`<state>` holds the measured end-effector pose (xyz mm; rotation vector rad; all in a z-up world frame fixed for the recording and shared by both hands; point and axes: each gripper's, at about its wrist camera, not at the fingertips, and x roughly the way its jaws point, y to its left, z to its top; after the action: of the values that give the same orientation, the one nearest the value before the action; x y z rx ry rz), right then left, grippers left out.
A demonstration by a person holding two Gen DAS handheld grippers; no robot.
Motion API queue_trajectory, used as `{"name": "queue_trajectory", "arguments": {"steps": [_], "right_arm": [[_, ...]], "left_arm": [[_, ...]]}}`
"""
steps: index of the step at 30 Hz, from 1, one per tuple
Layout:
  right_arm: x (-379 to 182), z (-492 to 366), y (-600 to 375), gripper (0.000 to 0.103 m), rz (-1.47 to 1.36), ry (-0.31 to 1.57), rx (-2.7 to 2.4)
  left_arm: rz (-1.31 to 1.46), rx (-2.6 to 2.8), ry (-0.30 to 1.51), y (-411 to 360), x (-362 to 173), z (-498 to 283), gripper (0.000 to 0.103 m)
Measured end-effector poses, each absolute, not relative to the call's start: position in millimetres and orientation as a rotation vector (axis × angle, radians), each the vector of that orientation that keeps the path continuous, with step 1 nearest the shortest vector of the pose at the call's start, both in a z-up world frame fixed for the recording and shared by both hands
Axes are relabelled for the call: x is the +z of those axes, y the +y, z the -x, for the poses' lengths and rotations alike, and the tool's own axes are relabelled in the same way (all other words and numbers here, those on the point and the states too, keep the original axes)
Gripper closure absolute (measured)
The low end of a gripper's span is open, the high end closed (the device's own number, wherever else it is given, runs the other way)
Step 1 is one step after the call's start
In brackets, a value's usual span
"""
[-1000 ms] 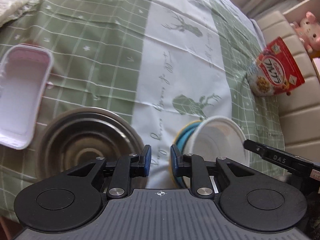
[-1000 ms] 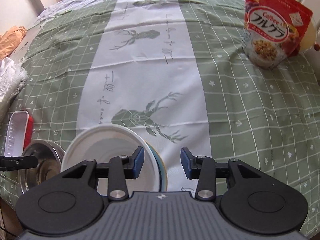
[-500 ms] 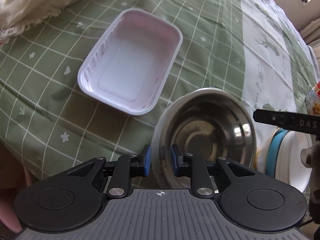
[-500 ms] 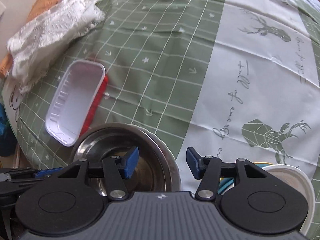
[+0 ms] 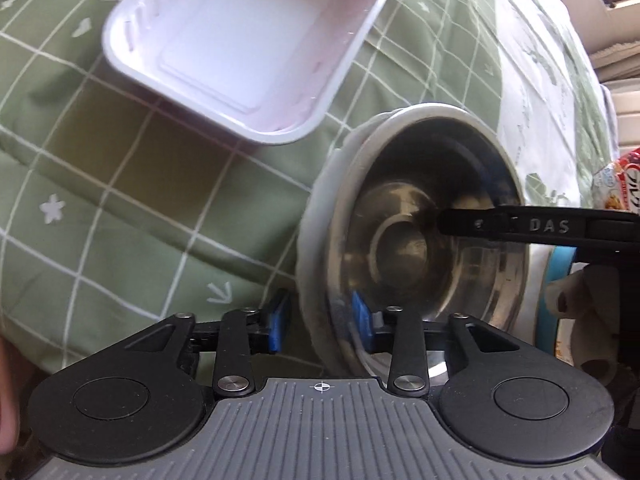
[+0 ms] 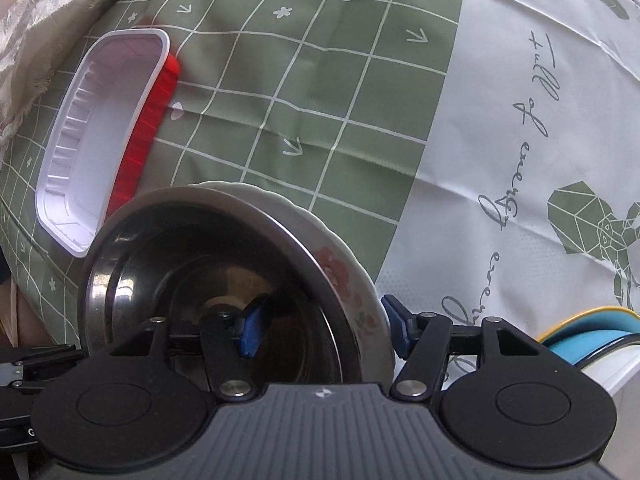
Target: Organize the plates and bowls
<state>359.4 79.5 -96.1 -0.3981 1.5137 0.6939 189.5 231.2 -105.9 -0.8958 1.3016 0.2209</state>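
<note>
The table, under a green checked cloth with a pale deer-print strip, carries everything near its front edge. Largest there is a floral plate with a steel bowl sitting in it — one nesting apparently done. Toward the left edge lies a white tray with a red tray under it, and on the bowl's other side a white bowl on blue and yellow dishes, so sorting looks well along but unfinished.

The left gripper straddles the near rims, jaws opening, pads not yet pressing. The right gripper straddles the far rims likewise, jaws opening — nothing gripped.
</note>
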Motion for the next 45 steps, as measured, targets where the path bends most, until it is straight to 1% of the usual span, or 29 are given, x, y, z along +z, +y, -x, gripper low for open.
{"name": "queue_trajectory", "arguments": {"steps": [3, 6, 10, 11, 14, 17, 20, 26, 30, 33, 37, 39, 42, 45], "right_arm": [[-94.2, -352.7, 83.0, 0.041, 0.445, 1.482, 0.722], [-91.7, -354.3, 82.4, 0.042, 0.422, 1.482, 0.729], [-85.6, -366.5, 83.3, 0.042, 0.38, 1.457, 0.696], [-85.0, -373.4, 84.7, 0.042, 0.379, 1.447, 0.684], [-84.8, -383.4, 85.1, 0.042, 0.379, 1.444, 0.665], [-84.3, -386.9, 80.5, 0.044, 0.366, 1.454, 0.677], [-68.4, -391.6, 70.2, 0.045, 0.303, 1.413, 0.688], [2.9, -401.1, 16.2, 0.045, 0.158, 1.222, 0.662], [24.0, -402.6, -39.0, 0.044, 0.153, 1.104, 0.536], [21.2, -402.3, -82.7, 0.044, 0.12, 1.073, 0.436], [7.8, -397.2, -132.1, 0.044, 0.087, 1.116, 0.354], [0.1, -393.6, -152.7, 0.044, 0.026, 1.161, 0.345], [-10.9, -388.0, -171.1, 0.044, -0.073, 1.23, 0.321], [-11.4, -376.2, -170.2, 0.044, -0.073, 1.212, 0.35]], "left_arm": [[0.996, 0.235, 1.306, 236.6, -118.3, -190.9, 0.072], [1.063, 0.229, 1.321, 243.1, -119.7, -195.3, 0.065], [0.915, 0.211, 1.294, 235.5, -101.3, -219.5, 0.053], [0.884, 0.21, 1.282, 234.2, -96.6, -225.8, 0.052], [0.834, 0.223, 1.239, 239.9, -91.3, -246.3, 0.052], [0.808, 0.245, 1.247, 247.8, -94.9, -261.0, 0.053], [0.807, 0.234, 1.248, 252.1, -90.7, -263.1, 0.056], [0.72, 0.299, 1.155, 257.8, -42.7, -238.6, 0.057], [0.673, 0.303, 1.038, 241.6, -2.1, -246.8, 0.058], [0.648, 0.177, 1.051, 205.2, 4.7, -275.2, 0.058], [0.647, -0.007, 1.11, 146.5, -2.5, -298.2, 0.058], [0.646, -0.055, 1.131, 125.1, -5.2, -301.0, 0.057], [0.634, -0.068, 1.155, 109.9, -8.4, -302.6, 0.058], [0.633, -0.015, 1.164, 117.5, -12.3, -295.8, 0.058]]}}
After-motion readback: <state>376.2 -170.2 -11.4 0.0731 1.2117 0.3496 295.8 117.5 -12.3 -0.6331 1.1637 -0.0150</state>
